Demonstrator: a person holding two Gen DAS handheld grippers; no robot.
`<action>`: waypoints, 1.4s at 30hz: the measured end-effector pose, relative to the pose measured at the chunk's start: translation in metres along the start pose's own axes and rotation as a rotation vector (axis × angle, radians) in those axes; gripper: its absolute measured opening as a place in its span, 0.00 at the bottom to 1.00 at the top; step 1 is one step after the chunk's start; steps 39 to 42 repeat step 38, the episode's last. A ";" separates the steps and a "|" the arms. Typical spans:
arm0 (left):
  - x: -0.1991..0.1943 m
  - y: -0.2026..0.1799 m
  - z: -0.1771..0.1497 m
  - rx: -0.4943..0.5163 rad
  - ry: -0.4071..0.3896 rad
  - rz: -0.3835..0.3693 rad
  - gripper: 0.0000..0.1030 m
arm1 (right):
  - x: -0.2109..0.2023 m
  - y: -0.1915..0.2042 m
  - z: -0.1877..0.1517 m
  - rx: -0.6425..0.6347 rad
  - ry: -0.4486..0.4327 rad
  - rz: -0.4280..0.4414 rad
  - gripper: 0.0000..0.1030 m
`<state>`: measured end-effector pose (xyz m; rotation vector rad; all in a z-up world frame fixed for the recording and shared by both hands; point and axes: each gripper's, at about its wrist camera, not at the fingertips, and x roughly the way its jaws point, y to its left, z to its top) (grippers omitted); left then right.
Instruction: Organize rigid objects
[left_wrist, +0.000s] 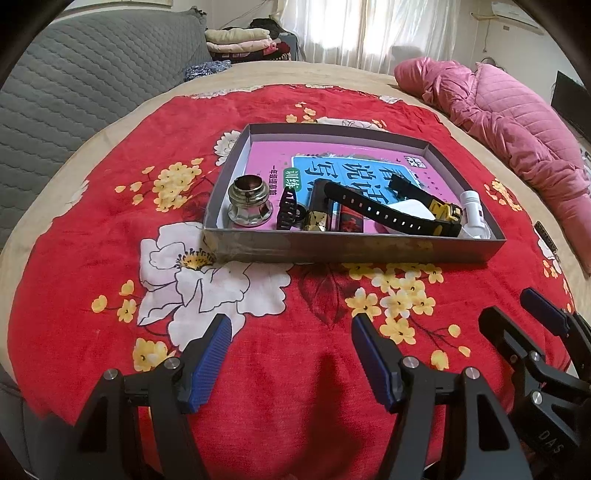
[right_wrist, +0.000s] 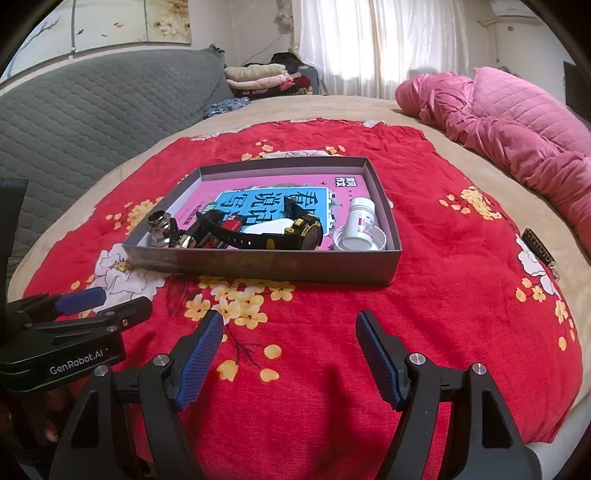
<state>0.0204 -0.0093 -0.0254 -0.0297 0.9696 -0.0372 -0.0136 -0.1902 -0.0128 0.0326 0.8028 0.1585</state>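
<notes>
A shallow grey box (left_wrist: 354, 249) (right_wrist: 266, 264) lies on the red flowered cloth. Inside it are a pink and blue book (left_wrist: 354, 162) (right_wrist: 266, 195), a metal bottle cap (left_wrist: 249, 203) (right_wrist: 159, 227), a black hair clip (left_wrist: 288, 210), a black and yellow watch (left_wrist: 391, 212) (right_wrist: 291, 232) and a white pill bottle (left_wrist: 474, 214) (right_wrist: 362, 223). My left gripper (left_wrist: 291, 338) hovers open over the cloth in front of the box. My right gripper (right_wrist: 290, 334) is open too, beside it, with nothing between its blue pads.
A pink quilt (left_wrist: 517, 122) (right_wrist: 517, 129) is bunched at the right. A grey quilted headboard (left_wrist: 74, 96) (right_wrist: 92, 110) stands at the left, folded clothes (left_wrist: 240, 44) behind it. Each gripper shows in the other's view at the frame edge.
</notes>
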 end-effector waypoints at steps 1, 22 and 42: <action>0.000 0.000 0.000 0.000 0.000 0.001 0.65 | 0.000 0.000 0.000 0.000 0.000 0.000 0.73; 0.005 0.001 -0.002 -0.002 0.014 -0.001 0.65 | 0.002 -0.003 -0.002 0.015 0.003 -0.003 0.73; 0.014 0.010 0.001 -0.034 0.014 -0.007 0.65 | 0.001 -0.012 0.005 0.022 -0.043 -0.020 0.73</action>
